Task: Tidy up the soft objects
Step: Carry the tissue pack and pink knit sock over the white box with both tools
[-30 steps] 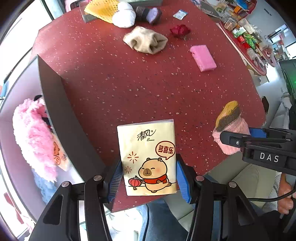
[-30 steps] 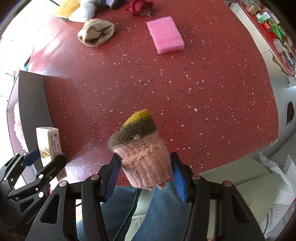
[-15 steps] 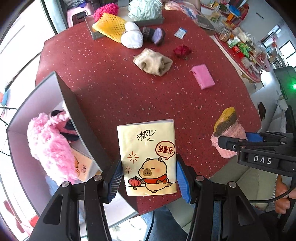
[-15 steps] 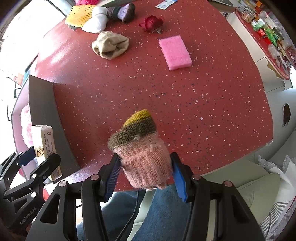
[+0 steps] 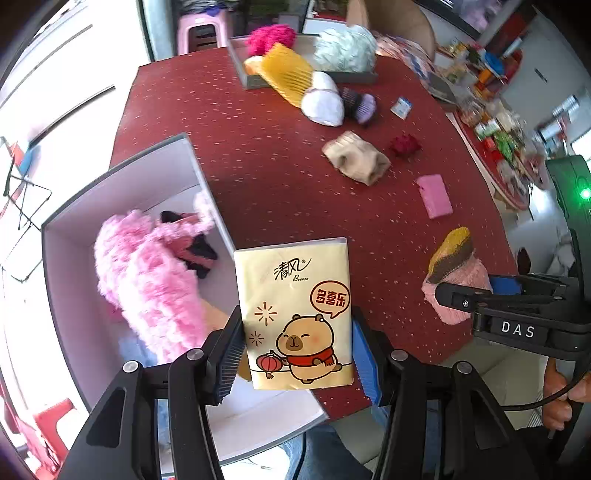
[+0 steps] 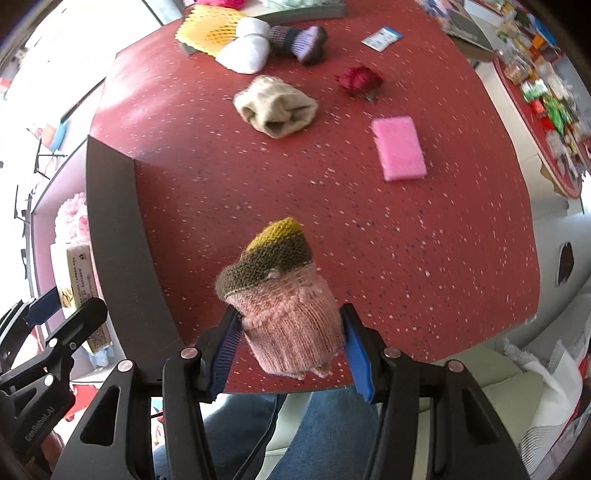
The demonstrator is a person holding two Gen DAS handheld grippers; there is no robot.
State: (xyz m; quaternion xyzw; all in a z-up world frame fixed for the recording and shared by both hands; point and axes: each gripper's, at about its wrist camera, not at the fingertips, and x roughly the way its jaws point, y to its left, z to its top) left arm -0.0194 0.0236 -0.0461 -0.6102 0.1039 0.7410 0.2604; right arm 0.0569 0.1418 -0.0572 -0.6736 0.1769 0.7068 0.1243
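My left gripper (image 5: 297,350) is shut on a yellow tissue pack (image 5: 293,314) with a cartoon capybara, held above the near right corner of a grey open box (image 5: 122,170). Inside the box lies a fluffy pink plush (image 5: 147,277) with a dark item beside it. My right gripper (image 6: 290,339) is shut on a pink knitted sock (image 6: 280,295) with an olive and mustard tip, held over the red table's (image 6: 406,240) near edge. In the left wrist view the sock (image 5: 452,273) and right gripper (image 5: 465,295) show at the right. The tissue pack (image 6: 79,280) appears at the left of the right wrist view.
On the table lie a beige knitted item (image 6: 277,107), a pink sponge (image 6: 399,147), a dark red flower (image 6: 360,79), a white bundle (image 6: 247,50), a purple striped sock (image 6: 299,38) and a yellow mesh piece (image 6: 207,29). A grey tray (image 5: 306,77) with fluffy things stands at the back.
Both grippers have risen with their loads, so more of the table shows. The left one has moved toward the box, whose inside with the pink plush has come into view.
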